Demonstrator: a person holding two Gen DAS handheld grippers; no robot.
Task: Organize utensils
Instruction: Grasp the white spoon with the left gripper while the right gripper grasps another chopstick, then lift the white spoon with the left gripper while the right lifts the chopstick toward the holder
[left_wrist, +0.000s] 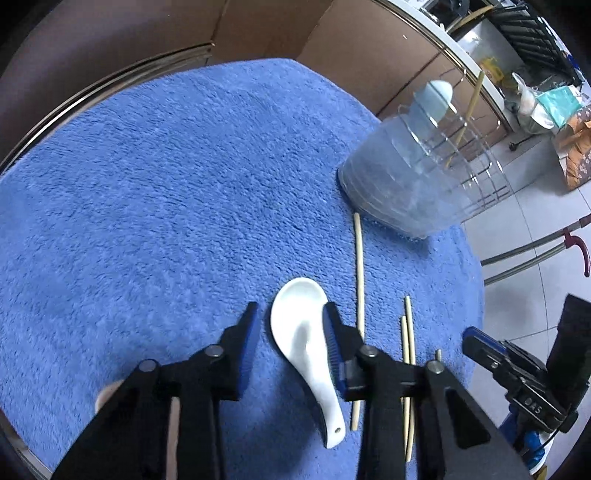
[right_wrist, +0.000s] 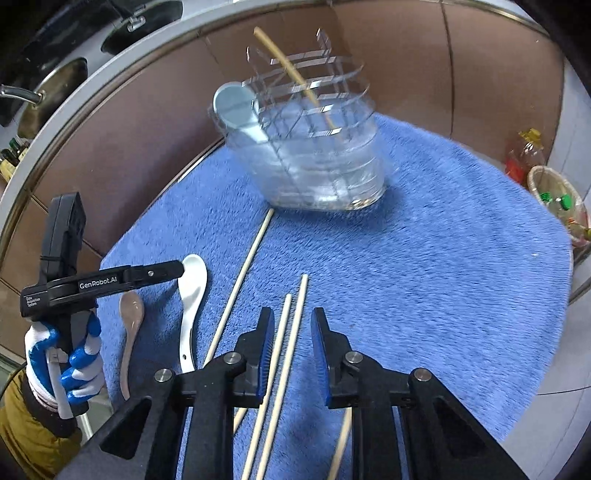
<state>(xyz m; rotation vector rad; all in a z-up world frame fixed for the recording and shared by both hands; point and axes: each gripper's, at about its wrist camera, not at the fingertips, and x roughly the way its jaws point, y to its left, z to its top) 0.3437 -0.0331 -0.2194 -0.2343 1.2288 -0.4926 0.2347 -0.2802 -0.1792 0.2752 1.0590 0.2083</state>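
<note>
We judge the white spoon (left_wrist: 306, 354) on the blue mat (left_wrist: 147, 184) hard, slick and breakable, so our spread left gripper (left_wrist: 291, 321), straddling its bowl, should close gently there, while our spread right gripper (right_wrist: 293, 325) brackets two light, stiff chopsticks (right_wrist: 284, 350).

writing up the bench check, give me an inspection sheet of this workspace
surface: blue fleece mat over a round table.
job's things: white spoon, beige spoon and loose chopsticks lie flat on the mat; clear organizer already holds a light blue spoon and one chopstick.
clutter: nothing seen on the mat.
grippers: left gripper open, fingers astride the white spoon's bowl; right gripper open, fingers astride two chopsticks.
cables: nothing seen.
surroundings: brown panels behind the table, pans upper left, bottles on the floor right.
</note>
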